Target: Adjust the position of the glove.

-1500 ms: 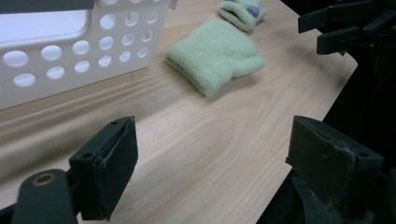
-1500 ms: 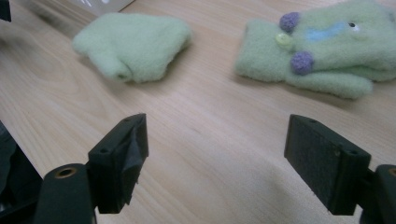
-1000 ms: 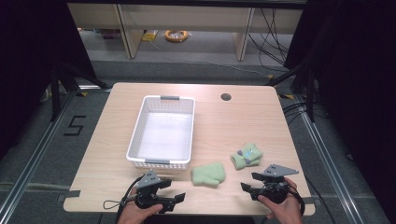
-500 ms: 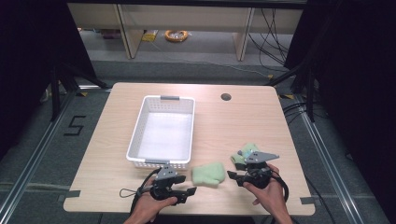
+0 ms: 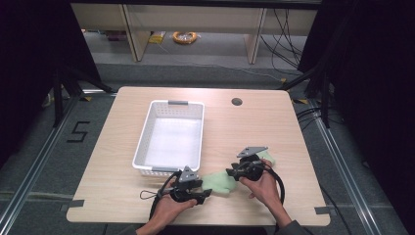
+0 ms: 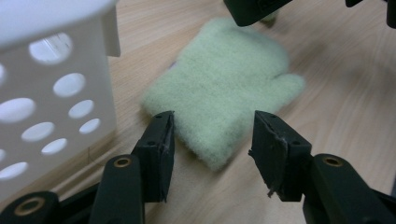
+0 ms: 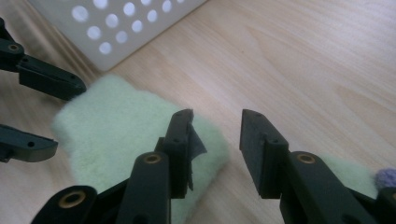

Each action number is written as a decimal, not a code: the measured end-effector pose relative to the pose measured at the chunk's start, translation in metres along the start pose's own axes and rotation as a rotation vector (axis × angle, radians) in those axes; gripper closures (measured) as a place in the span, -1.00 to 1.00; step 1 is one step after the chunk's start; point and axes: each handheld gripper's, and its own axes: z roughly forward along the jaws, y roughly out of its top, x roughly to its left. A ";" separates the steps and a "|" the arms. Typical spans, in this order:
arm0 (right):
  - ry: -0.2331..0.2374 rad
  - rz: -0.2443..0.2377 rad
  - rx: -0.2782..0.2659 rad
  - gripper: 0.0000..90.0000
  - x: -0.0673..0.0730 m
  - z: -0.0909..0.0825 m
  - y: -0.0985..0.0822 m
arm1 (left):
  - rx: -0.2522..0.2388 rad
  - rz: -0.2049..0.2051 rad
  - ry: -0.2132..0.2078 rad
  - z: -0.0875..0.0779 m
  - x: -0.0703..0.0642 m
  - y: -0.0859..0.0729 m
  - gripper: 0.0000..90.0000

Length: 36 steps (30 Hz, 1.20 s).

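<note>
Green fuzzy mitten isn't grabbed yet, both the left gripper and right gripper closing in half-spread around its ends, basket empty.

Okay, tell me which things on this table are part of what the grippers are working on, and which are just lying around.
In the job: green mitten, left gripper, right gripper.
Lying about: second green mitten, white basket beside the work, yellow coil on the floor.
</note>
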 end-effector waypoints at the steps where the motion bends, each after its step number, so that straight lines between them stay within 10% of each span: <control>1: -0.005 -0.007 -0.006 0.47 -0.001 0.005 0.000 | 0.010 0.008 0.007 0.001 0.001 0.000 0.11; 8: 0.005 -0.004 0.031 0.55 -0.004 0.010 -0.004 | 0.009 -0.020 0.010 0.004 0.002 0.000 0.23; 20: 0.024 -0.017 0.001 0.88 -0.002 0.003 -0.009 | 0.006 0.048 -0.017 -0.002 0.001 0.001 0.84; 28: 0.054 -0.003 -0.043 0.88 0.011 -0.045 -0.023 | -0.009 0.045 -0.136 -0.016 -0.024 0.003 0.84; 36: 0.049 0.016 -0.030 0.88 0.016 -0.060 -0.056 | 0.043 0.105 -0.163 -0.003 -0.044 -0.006 0.83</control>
